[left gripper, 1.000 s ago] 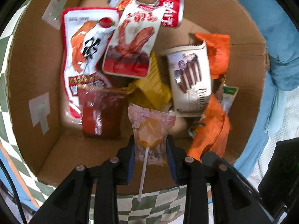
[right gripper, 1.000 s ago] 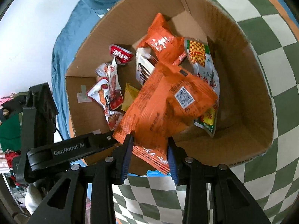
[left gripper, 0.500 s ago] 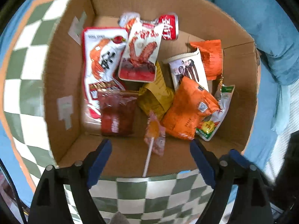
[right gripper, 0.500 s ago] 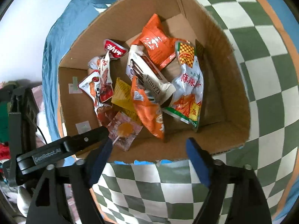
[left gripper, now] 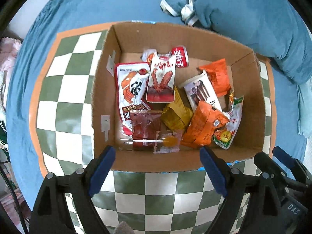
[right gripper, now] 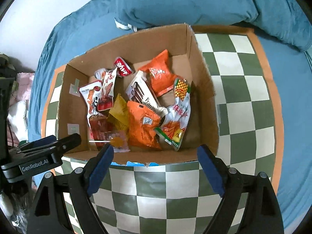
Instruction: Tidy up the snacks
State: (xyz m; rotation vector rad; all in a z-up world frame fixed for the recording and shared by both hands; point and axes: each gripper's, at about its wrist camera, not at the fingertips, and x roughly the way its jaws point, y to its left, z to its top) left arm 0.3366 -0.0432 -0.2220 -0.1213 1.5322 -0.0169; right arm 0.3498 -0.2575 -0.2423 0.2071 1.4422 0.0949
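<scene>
while both grippers hang above the near wall of the cardboard box, pointing almost straight down, each stands with its jaws spread wide and nothing between them. the left gripper has just been opening, and the wrapped lollipop lies flat on the box floor just beyond its fingertips, stick pointing toward the left finger's side, resting partly on a dark red packet. the right gripper has likewise just been opening; the orange snack bag lies in the box ahead of it, between its two blue pads as seen from its camera but well below them, untouched.

farther from the left gripper, past the lollipop, sit a yellow packet, a large red-and-white pouch off to the left finger's side, a smaller red-and-white pouch overlapping it, and a beige biscuit pack leaning toward the right finger's side. a second orange bag lies at the far right corner, and a green-edged spicy-strip pouch lies against the first orange bag on the right.

the box stands on a green-and-white checked mat, which lies on a blue bedsheet. from the right wrist view the left gripper's black body shows at the lower left, beside the box's near corner.
</scene>
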